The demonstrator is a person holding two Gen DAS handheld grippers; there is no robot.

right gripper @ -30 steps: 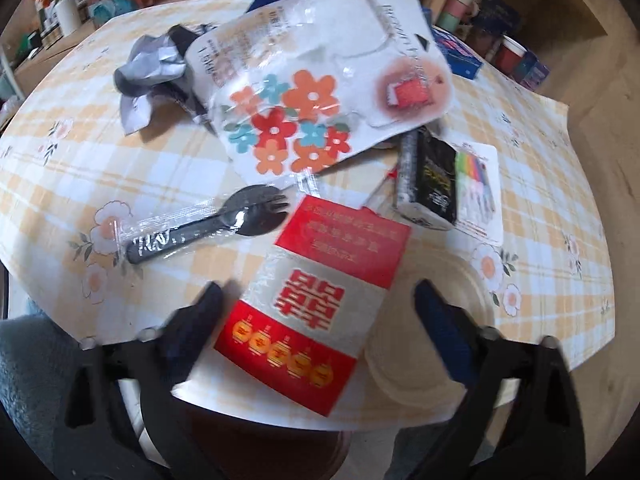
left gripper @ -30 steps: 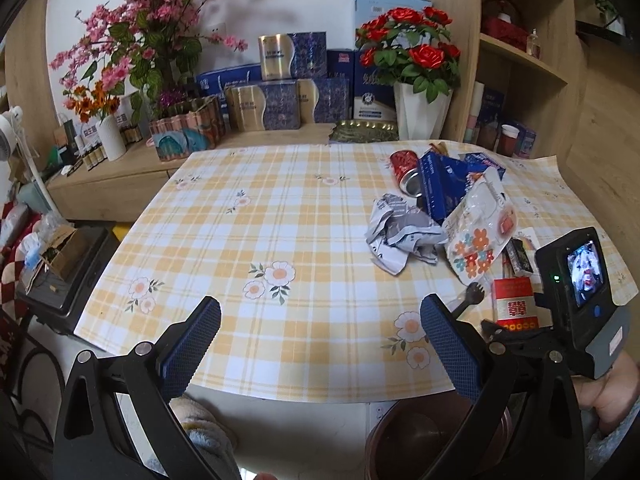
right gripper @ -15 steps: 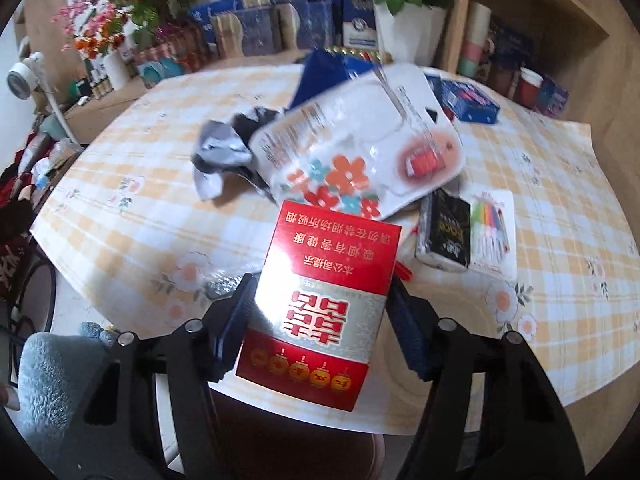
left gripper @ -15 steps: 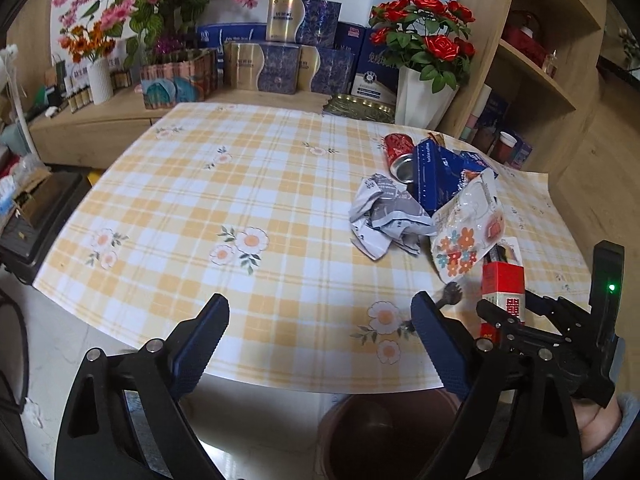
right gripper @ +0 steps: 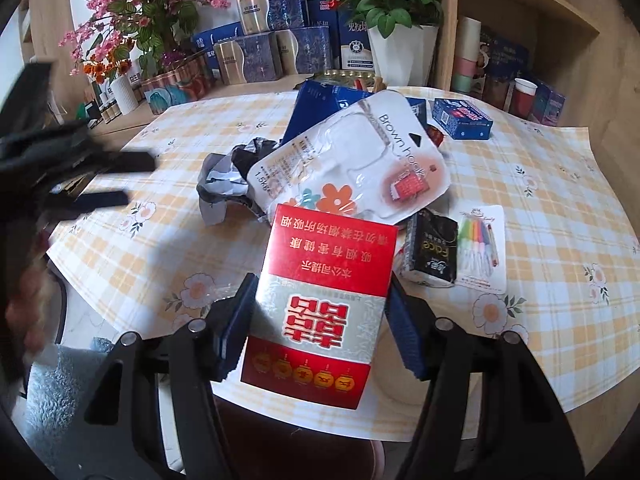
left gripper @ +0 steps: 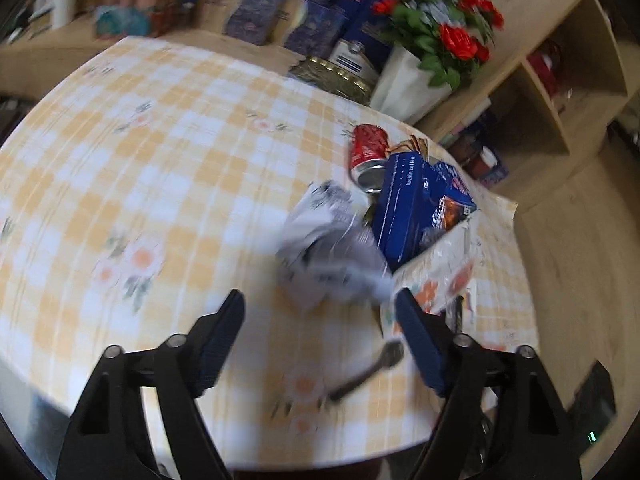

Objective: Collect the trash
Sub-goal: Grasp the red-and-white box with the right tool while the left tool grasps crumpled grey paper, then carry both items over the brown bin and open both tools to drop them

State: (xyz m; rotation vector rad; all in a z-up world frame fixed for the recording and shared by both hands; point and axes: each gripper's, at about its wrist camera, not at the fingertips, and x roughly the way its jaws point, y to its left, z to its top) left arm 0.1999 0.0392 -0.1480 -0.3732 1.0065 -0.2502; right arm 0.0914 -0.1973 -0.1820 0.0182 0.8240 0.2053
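Note:
My right gripper [right gripper: 322,284] is shut on a red and silver carton [right gripper: 324,300]. It holds the carton above the table's near edge, and its jaws are still closing a little. My left gripper [left gripper: 319,296] is open with its jaws narrowing. Its tips are just short of a crumpled grey paper [left gripper: 328,248], and nothing is pressed between the pads. The right wrist view shows the same paper [right gripper: 228,184] and the left gripper [right gripper: 124,180] blurred at the left. Behind the paper lie a red can [left gripper: 368,150], a blue box [left gripper: 416,204] and a flowered blister pack [right gripper: 352,164].
A black plastic spoon [left gripper: 372,368] lies near the table's front edge. A black pack [right gripper: 434,252], a card of coloured pens [right gripper: 484,244] and a small blue box [right gripper: 462,118] lie on the right. A dark brown bin [right gripper: 280,440] stands under the near edge. Flower vases and boxes line the back.
The right gripper closed on the red carton and lifted it off the table. The left gripper swung forward and right over the table towards the crumpled paper, and its jaws narrowed.

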